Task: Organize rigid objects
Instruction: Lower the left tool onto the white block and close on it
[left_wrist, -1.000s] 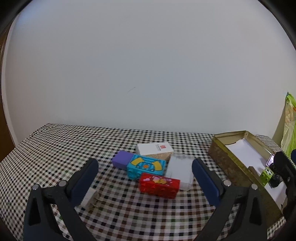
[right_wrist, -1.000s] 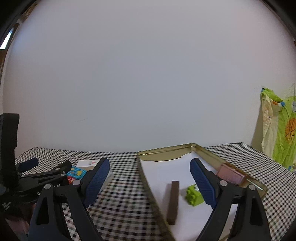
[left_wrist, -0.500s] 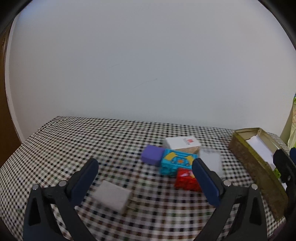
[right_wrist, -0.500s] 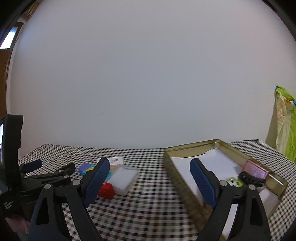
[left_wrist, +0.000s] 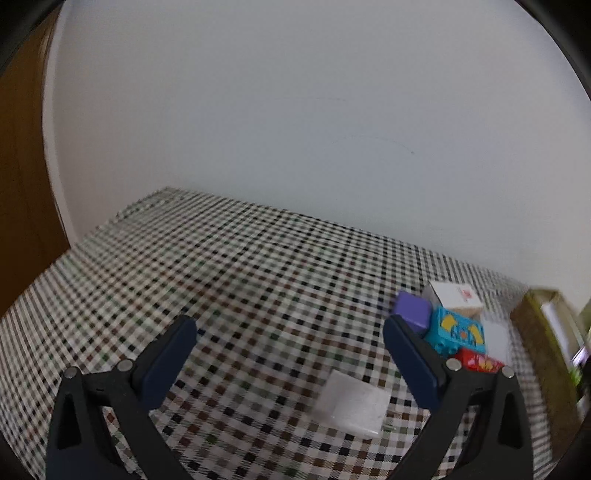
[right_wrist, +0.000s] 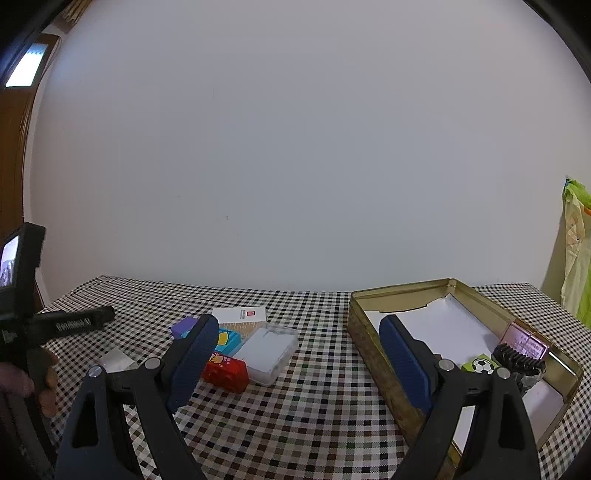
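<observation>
1. Left tool (left_wrist: 290, 332) stood released, empty, over the bench (left_wrist: 229, 266).
2. Small white block (left_wrist: 352, 402) lay on the bench between its fingers, nearer the right one, untouched.
3. Right tool (right_wrist: 299, 332) released, empty.

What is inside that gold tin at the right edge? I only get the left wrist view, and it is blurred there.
Observer: The gold tin is lined with white paper, and a green block with a football picture lies in it.
Visitor: Anything else in there?
Observer: A black ribbed thing and a pink rectangular item sit near its right wall.
Visitor: Is the other hand-held gripper carrying something?
Observer: No. The right hand-held gripper is open, with nothing gripped between its fingers.
</observation>
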